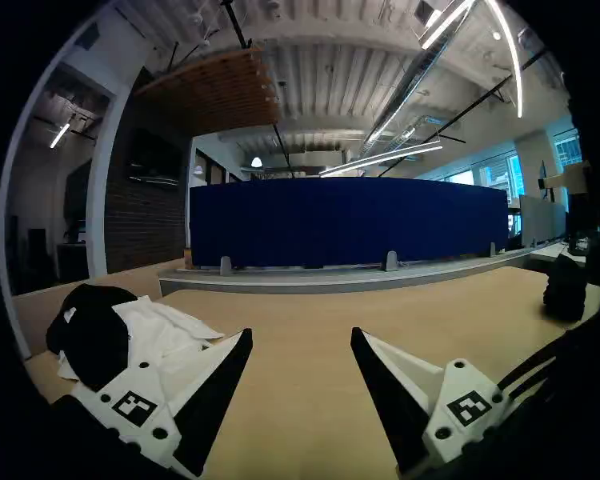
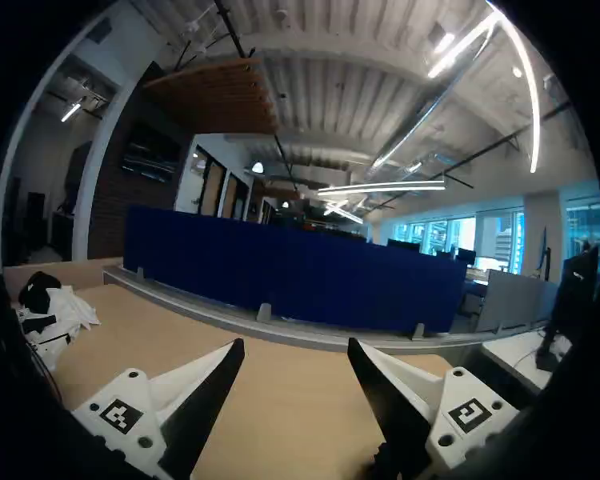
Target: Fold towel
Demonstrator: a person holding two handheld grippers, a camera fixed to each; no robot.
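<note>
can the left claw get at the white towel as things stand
Probably yes: the left claw is open, and the white towel lies close beside its finger on the table, with nothing between.

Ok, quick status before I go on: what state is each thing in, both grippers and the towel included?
left gripper: open, nothing between its fingers.
right gripper: open, nothing between its fingers.
towel: white, crumpled in a heap on the table, not yet folded, apart from both grippers.
black cloth: bunched up against the towel; what it is cannot be told.
</note>
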